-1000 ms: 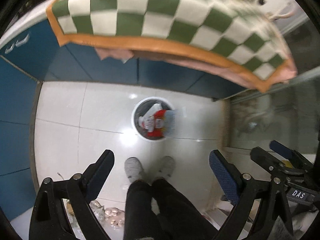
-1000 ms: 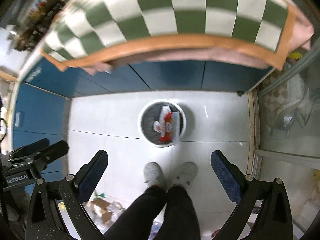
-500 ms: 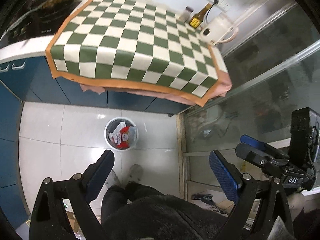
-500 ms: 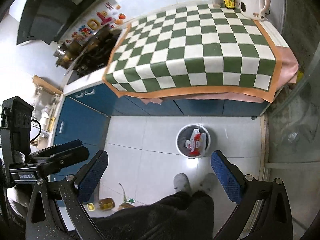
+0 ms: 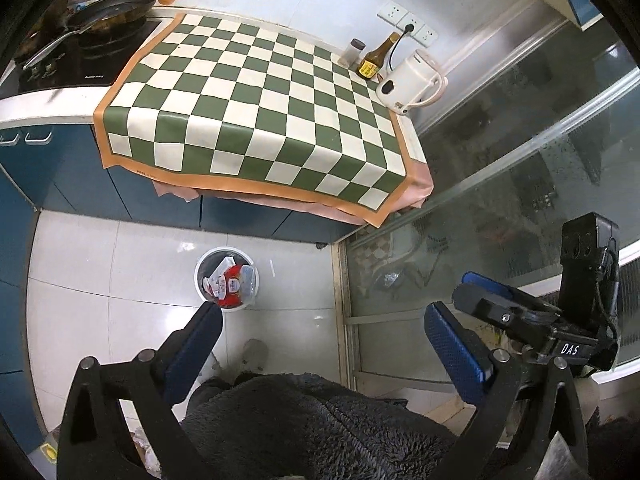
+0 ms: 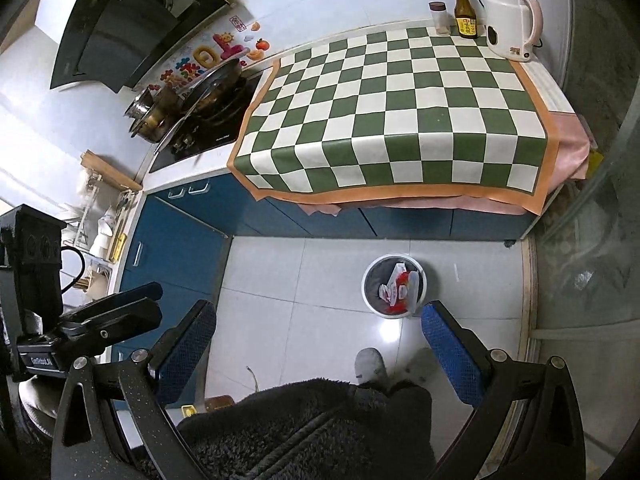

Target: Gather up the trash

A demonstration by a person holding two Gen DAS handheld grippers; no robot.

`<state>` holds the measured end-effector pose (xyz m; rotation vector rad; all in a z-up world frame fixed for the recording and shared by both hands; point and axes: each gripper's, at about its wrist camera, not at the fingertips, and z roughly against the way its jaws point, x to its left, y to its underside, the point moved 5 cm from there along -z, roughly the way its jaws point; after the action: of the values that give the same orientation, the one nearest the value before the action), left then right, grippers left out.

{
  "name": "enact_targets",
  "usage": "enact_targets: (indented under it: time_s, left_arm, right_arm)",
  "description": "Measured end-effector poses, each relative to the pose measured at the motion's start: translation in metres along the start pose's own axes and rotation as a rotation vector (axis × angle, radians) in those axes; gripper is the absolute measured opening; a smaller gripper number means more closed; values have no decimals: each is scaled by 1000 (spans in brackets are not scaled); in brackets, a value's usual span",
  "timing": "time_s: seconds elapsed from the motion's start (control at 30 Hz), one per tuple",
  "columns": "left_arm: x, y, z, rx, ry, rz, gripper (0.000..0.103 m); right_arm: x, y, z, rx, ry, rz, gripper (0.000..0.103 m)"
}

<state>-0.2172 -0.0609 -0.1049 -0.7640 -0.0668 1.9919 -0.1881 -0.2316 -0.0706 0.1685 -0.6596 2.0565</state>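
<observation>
White floor tiles (image 5: 100, 280) run beneath a blue-fronted kitchen surface (image 6: 192, 176) draped with a green-and-white checked cloth (image 5: 260, 108). At the cloth's far corner stand a white kettle (image 5: 406, 86), a brown bottle (image 5: 374, 60) and a small jar (image 5: 352, 52); a pan (image 5: 108, 6) sits on the stove to the cloth's left. On the floor, just in front of the cabinets, a white bin (image 5: 202, 280) holds red-and-white wrappers (image 5: 230, 284). Both grippers hang high above it, empty: the left gripper (image 5: 322, 344) has its jaws spread wide, and so does the right gripper (image 6: 318, 340). Grey slippers (image 6: 370, 364) show near the bin.
</observation>
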Motion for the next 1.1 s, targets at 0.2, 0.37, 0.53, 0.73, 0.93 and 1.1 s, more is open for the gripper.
enact_targets:
  time_s: [0.2, 0.37, 0.53, 0.73, 0.93, 1.1]
  left_arm:
    - [5, 4, 3, -9, 2, 20, 103]
    - [7, 5, 5, -16, -1, 23, 103]
    - [8, 6, 5, -10, -13, 16, 103]
    - [11, 10, 7, 7, -43, 0, 103]
    - [11, 13, 1, 29, -58, 1, 103]
    - [9, 13, -2, 34, -61, 5, 103]
  right_arm:
    - [2, 5, -1, 9, 0, 12, 103]
    - [4, 9, -3, 14, -3, 16, 103]
    - [3, 9, -3, 17, -6, 14, 103]
    - [7, 19, -5, 41, 18, 22, 103]
    - [6, 26, -12, 64, 33, 14, 103]
    - [4, 25, -13, 70, 34, 7, 103]
